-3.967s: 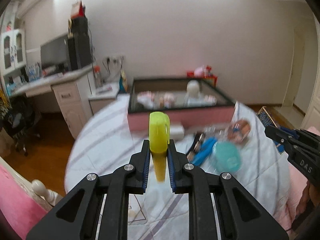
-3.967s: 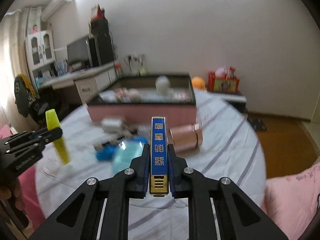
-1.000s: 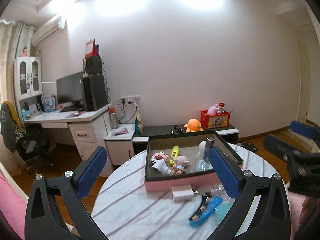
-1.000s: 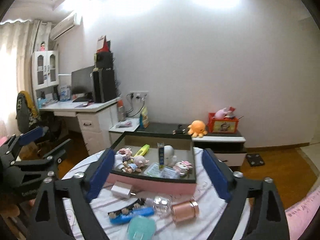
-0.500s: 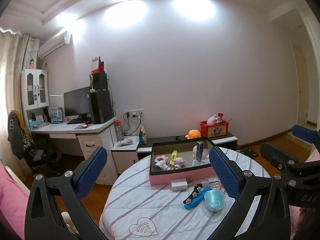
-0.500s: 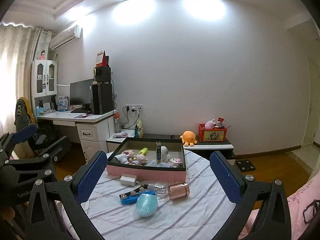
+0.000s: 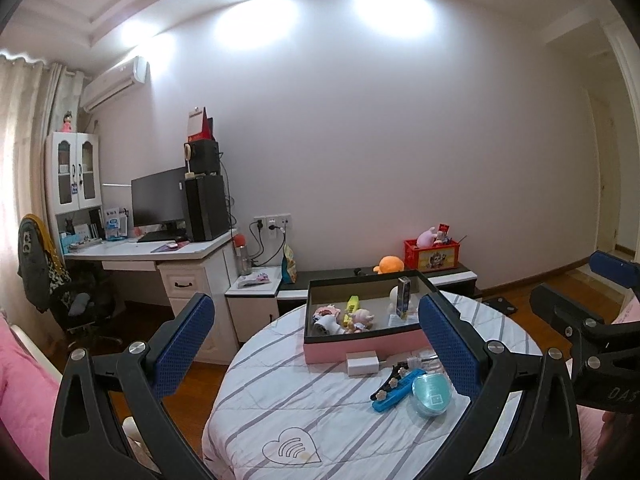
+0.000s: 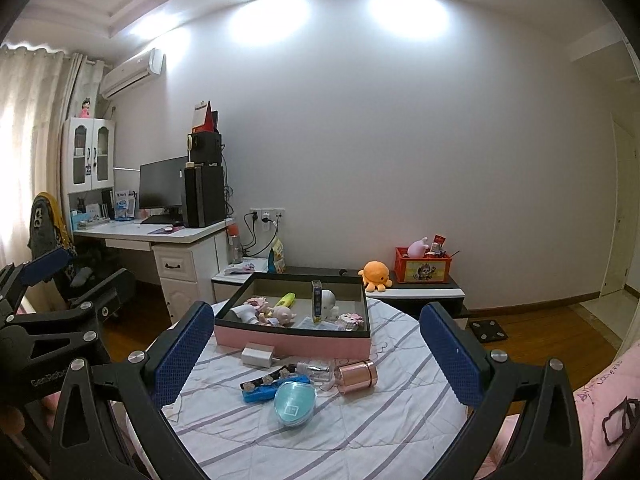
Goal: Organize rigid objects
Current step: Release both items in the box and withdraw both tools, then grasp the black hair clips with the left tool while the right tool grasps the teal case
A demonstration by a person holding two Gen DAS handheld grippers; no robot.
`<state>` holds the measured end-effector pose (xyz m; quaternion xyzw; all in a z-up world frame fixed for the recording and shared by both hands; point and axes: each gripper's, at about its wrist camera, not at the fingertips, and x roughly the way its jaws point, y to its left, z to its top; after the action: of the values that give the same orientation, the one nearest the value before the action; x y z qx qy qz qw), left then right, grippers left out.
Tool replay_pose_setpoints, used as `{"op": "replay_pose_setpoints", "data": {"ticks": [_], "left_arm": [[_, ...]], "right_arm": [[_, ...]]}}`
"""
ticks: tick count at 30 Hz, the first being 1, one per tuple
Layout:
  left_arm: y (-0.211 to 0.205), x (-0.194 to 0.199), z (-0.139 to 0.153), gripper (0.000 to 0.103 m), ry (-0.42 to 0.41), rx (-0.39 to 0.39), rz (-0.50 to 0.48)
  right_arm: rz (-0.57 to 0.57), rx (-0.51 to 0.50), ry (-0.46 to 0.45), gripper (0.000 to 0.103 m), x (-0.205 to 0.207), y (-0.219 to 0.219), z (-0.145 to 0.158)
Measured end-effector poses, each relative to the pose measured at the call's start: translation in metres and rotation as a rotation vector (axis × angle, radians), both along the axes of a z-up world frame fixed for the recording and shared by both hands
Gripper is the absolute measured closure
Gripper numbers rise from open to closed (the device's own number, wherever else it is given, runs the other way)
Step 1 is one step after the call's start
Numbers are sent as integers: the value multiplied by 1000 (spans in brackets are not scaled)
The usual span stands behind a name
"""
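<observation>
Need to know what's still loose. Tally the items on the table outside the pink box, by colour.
White: 1, charger
Blue: 1, bar
Teal: 1, case
Clear: 1, bottle
Rose gold: 1, canister
Total: 5, all on the table in front of the box.

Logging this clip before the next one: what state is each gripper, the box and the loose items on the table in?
left gripper: open, empty
right gripper: open, empty
pink box: lidless, holding toys
blue box: upright inside the pink box
yellow highlighter: lying in the pink box
rose-gold cylinder: on its side on the table
teal case: shut, flat on the table
</observation>
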<state>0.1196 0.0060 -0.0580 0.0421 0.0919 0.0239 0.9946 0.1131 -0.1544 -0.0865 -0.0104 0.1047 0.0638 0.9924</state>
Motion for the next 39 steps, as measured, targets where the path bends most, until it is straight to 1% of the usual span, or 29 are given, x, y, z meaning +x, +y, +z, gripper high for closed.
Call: {"op": "replay_pose_setpoints", "data": {"ticks": [7,12,16,18,20,24,28,29,30,31,32,33,34,35,36,39], "left_arm": [[4,12,-9,0,36,6,11],[11,35,-35,0,131,2,12],[18,56,-64,0,233,-16,0],[21,66,-80,0,286,-20,-2],[23,75,-94,0,327,-17,3],[27,88,-108,0,378,-13,14],[32,98,-119,0,414,-15,16],[32,100,-121,0,422,-16,15],[33,103,-123,0,432,-16,14],[33,106,-126,0,439,-17,12],[32,108,-128,0,449,-18,7],[31,111,-130,0,458,-19,0],[29,114,-133,0,468,-25,-14],[27,117,-134,0,475,-30,-25],[24,120,-136,0,486,-35,-39],[12,128,-141,0,504,-36,-76]], "right_arm": [[-7,-7,37,0,9,-1,-8],[-24,-10,95,0,24,-6,-24],[-27,-19,198,0,46,-8,-53],[-21,-27,277,0,64,-5,-76],[-7,-27,347,0,80,-1,-96],[38,-3,471,0,112,10,-129],[57,5,530,0,134,21,-150],[58,11,531,0,137,21,-151],[54,11,545,3,140,21,-153],[57,9,559,10,144,22,-155],[68,15,570,12,148,21,-156],[75,17,586,20,150,21,-157],[87,20,593,31,152,21,-158],[116,29,600,37,153,21,-158],[118,17,602,42,153,23,-158],[130,-4,591,42,149,20,-157]]}}
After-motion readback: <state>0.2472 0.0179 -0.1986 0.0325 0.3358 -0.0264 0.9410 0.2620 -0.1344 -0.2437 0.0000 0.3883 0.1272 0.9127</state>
